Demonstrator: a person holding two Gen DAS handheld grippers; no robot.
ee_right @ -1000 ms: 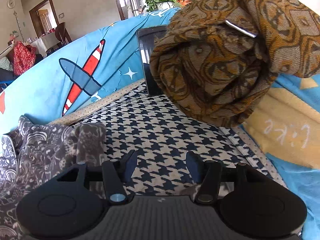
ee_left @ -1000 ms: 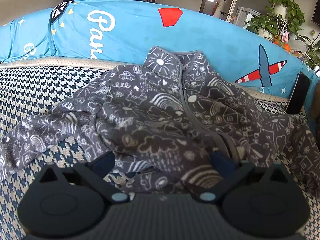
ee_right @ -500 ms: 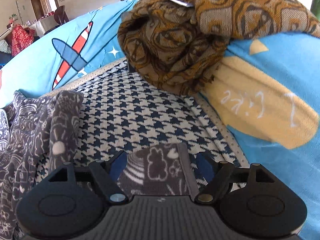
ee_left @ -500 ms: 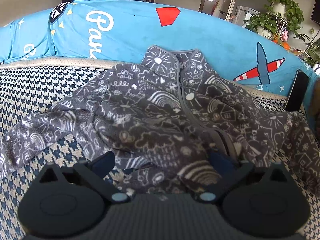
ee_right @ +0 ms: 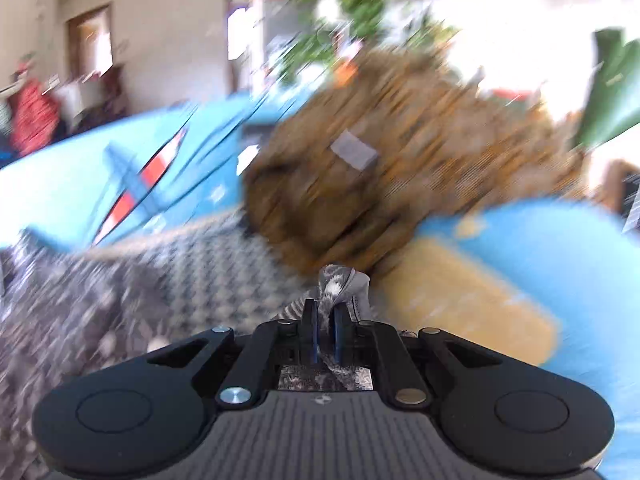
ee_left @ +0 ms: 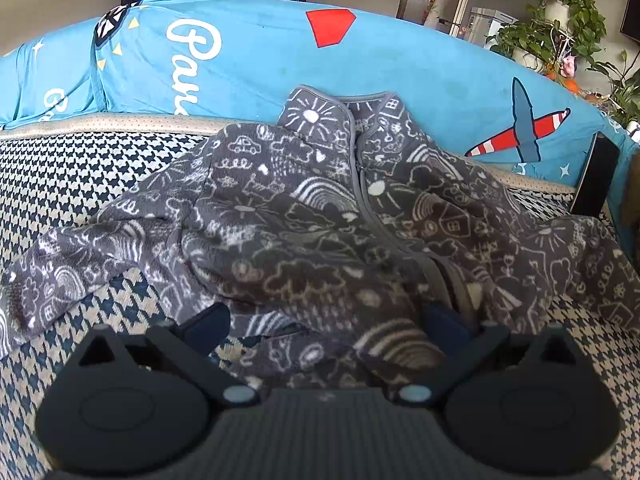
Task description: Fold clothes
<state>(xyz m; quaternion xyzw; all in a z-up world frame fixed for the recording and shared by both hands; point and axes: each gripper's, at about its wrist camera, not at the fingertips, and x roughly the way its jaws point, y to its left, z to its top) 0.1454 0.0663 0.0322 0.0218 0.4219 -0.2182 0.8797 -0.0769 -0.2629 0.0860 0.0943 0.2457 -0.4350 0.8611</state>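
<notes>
A dark grey zip-up garment with white doodle prints (ee_left: 304, 216) lies crumpled on the houndstooth sofa seat (ee_left: 80, 168), collar against the blue backrest, one sleeve stretched out to the left. My left gripper (ee_left: 326, 320) is open and low over the garment's near hem, with bunched fabric lying between its wide-apart fingers. In the blurred right wrist view my right gripper (ee_right: 325, 334) is shut on the garment's sleeve end (ee_right: 340, 284), which sticks up between the pads. The rest of the garment (ee_right: 80, 280) trails off to the left.
A blue printed cover (ee_left: 248, 60) drapes the sofa back. A brown and orange patterned cloth (ee_right: 392, 152) is heaped on the right armrest above a yellow patch (ee_right: 472, 300). A black flat slab (ee_left: 596, 176) leans in the right corner. Potted plants (ee_left: 560, 20) stand behind.
My right gripper closed on the sleeve end that lay between its open fingers and swung up with it, blurring its view. The left gripper stayed put.
</notes>
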